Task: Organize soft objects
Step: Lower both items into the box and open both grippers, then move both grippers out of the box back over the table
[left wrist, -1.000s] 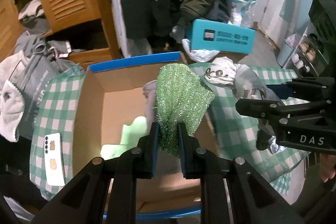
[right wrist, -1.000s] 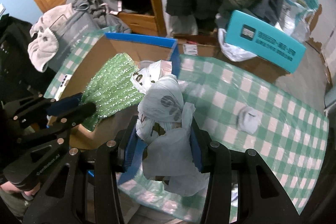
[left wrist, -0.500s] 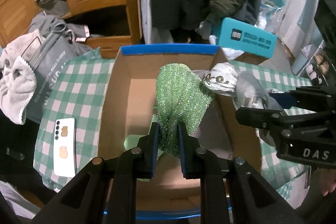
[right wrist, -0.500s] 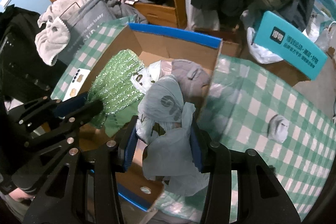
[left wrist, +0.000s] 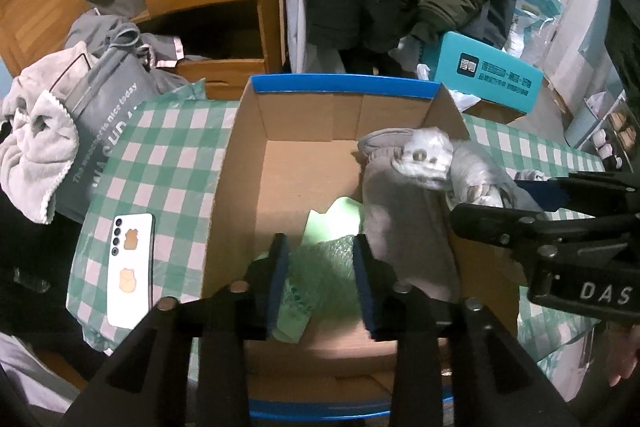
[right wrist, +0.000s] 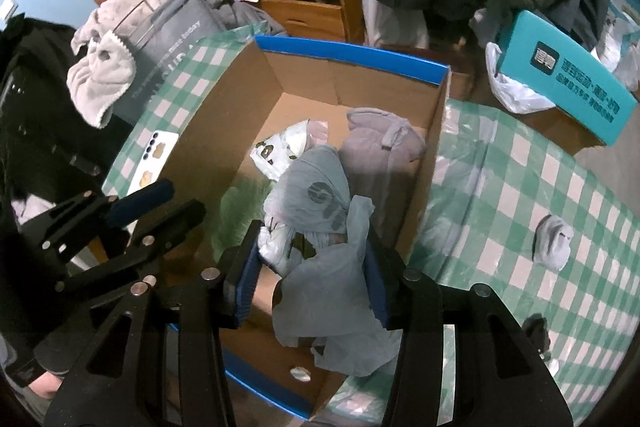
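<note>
We have both grippers over the cardboard box (left wrist: 240, 163) on the green-checked bench (left wrist: 168, 155).

Left gripper (left wrist: 320, 281): jaws opening, standing moderately apart. The green sparkly cloth (left wrist: 320, 267) lies blurred between them, apparently dropping free onto the box floor; we cannot confirm any pad contact. Beneath it sits a pale green foam piece (left wrist: 332, 223).

Right gripper (right wrist: 312, 283): jaws opening, yet the grey plastic-bag bundle (right wrist: 320, 211) fills the gap and both pads appear to touch it, so we read it as held. The bundle hangs just inside the box's right wall, above a grey folded garment (right wrist: 380, 143).

Handling judgement: all items are light, limp and compressible, with no breakage risk. The bag film is slick and springs back, so it may cling to one pad on release; grip it at the knotted, bunched middle, not the loose tail. The cloth is rough-knit, grips well, and is best pinched at a fold.

One small grey sock-like lump (right wrist: 554, 237) remains on the bench, well apart from the box.
</note>
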`<state>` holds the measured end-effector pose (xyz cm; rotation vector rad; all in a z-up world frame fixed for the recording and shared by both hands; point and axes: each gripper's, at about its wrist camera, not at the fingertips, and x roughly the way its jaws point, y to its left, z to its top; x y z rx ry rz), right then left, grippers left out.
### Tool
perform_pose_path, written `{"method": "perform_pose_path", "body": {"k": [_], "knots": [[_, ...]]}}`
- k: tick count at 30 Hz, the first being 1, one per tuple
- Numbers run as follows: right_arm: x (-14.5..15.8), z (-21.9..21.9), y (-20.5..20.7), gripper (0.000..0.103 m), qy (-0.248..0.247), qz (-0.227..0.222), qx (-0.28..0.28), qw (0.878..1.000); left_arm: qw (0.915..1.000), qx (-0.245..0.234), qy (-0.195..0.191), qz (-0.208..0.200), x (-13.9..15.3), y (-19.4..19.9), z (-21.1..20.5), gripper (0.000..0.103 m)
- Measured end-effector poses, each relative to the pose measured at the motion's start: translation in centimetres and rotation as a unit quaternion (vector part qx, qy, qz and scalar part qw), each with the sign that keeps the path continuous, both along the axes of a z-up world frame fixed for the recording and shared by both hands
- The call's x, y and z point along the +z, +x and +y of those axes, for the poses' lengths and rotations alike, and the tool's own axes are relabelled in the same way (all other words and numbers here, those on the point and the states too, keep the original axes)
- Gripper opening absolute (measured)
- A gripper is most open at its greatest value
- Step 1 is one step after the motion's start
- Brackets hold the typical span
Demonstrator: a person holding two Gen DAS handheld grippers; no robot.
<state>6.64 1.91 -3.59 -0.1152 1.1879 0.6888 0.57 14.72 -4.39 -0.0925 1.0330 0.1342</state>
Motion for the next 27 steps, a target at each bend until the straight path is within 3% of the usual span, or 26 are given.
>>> {"method": "perform_pose_path", "body": {"k": [6,19,27], "knots": [[0.4,-0.9,0.3,0.064,0.006,-0.006,-0.011,1.000,1.0000,-0.006,0.002,-0.006,0.3,0.0,-0.5,0.043],[0.6,-3.9,0.3,0.064,0.001,-0.009,-0.035,0.999,0.9994,-0.033,0.006,-0.010,0.5,0.1,-2.7,0.049],[0.5,-6.5,0.3,0.070,-0.004,-0.013,-0.052,0.999,0.9984,-0.054,0.012,-0.011,0.6,0.2,-4.7,0.057]]}}
